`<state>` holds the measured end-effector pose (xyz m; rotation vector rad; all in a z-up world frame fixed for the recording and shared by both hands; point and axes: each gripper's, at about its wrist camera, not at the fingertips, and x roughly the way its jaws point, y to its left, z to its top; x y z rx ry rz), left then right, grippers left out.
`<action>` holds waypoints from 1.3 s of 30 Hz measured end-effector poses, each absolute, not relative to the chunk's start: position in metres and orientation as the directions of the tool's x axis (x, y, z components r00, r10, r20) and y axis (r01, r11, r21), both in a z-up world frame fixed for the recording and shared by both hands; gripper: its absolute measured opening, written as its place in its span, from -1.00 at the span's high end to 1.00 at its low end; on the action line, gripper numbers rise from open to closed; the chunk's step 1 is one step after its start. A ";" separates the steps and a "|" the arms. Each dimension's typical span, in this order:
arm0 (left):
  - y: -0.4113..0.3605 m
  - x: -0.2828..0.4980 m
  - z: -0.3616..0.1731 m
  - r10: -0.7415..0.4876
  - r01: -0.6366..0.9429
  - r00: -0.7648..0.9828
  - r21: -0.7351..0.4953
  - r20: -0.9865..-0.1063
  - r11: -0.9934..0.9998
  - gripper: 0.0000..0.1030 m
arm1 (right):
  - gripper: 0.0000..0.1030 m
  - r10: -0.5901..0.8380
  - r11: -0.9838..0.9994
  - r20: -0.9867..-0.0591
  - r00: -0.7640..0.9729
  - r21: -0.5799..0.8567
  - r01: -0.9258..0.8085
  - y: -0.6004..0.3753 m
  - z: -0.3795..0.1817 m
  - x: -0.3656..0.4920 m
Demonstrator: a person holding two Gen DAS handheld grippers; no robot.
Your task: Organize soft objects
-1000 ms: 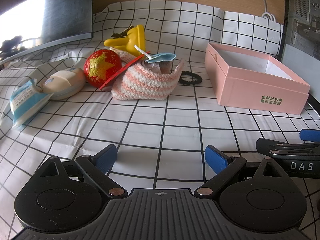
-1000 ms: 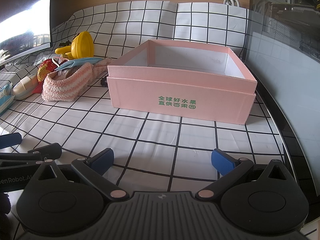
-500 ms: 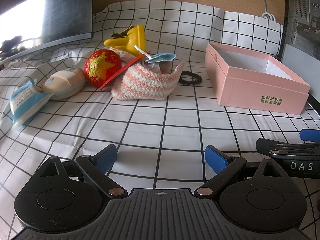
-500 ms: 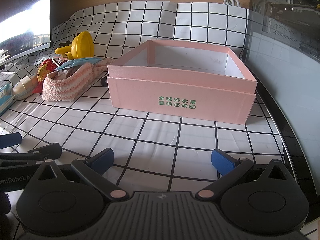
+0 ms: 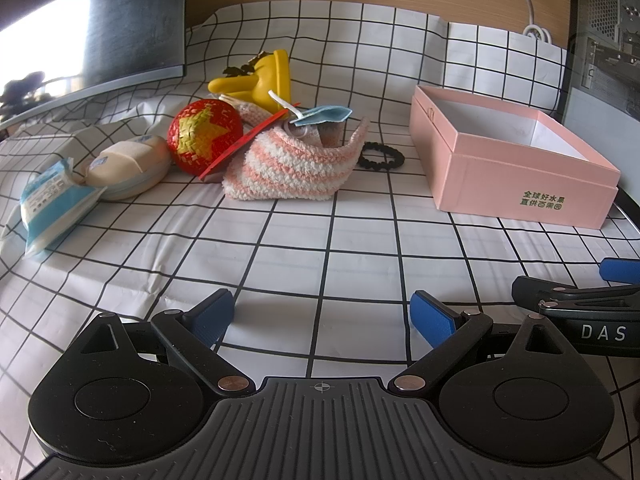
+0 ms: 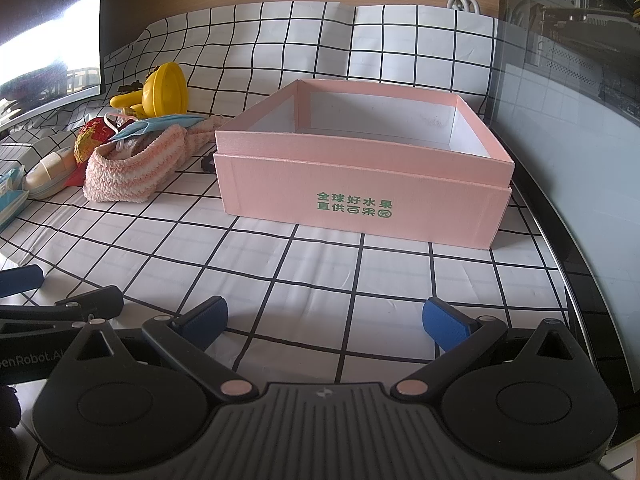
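Observation:
A pile of soft things lies on the checked cloth at the far left: a pink-and-white striped knitted sock, a blue face mask on top of it, a red ball with a yellow star, a yellow rubber toy and a black hair tie. An open, empty pink box stands to their right; it also shows in the left wrist view. My left gripper is open and empty, low over the cloth. My right gripper is open and empty, in front of the box.
A tissue pack and a beige case lie left of the ball. A monitor stands at the back left. A computer case flanks the box on the right. A white cable hangs on the wooden wall.

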<state>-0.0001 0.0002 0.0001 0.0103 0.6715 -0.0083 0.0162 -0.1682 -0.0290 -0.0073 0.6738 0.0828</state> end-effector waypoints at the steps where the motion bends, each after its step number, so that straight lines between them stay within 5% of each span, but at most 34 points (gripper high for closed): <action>1: 0.000 0.000 0.000 -0.004 0.011 0.783 0.008 -0.622 1.000 -0.90 | -1.00 0.074 0.997 -0.624 0.778 0.020 -0.079 -0.168 -0.029 0.016; 22: 0.000 0.000 0.000 -0.003 0.009 0.783 0.006 -0.622 1.000 -0.90 | -1.00 0.077 0.996 -0.624 0.778 0.021 -0.082 -0.169 -0.031 0.018; 31: 0.031 0.016 0.023 -0.111 0.071 0.722 -0.086 -0.683 0.994 -0.88 | -1.00 0.123 0.991 -0.718 0.685 0.053 -0.122 -0.176 -0.022 0.027; 34: 0.067 0.018 0.048 -0.069 -0.008 0.747 -0.112 -0.662 0.994 -0.88 | -1.00 0.090 0.994 -0.734 0.673 0.022 -0.108 -0.170 -0.022 0.027; 39: 0.163 0.029 0.080 0.176 -0.335 0.737 -0.127 -0.653 0.934 -0.88 | -0.97 0.105 0.992 -0.776 0.622 0.034 -0.125 -0.161 -0.014 0.032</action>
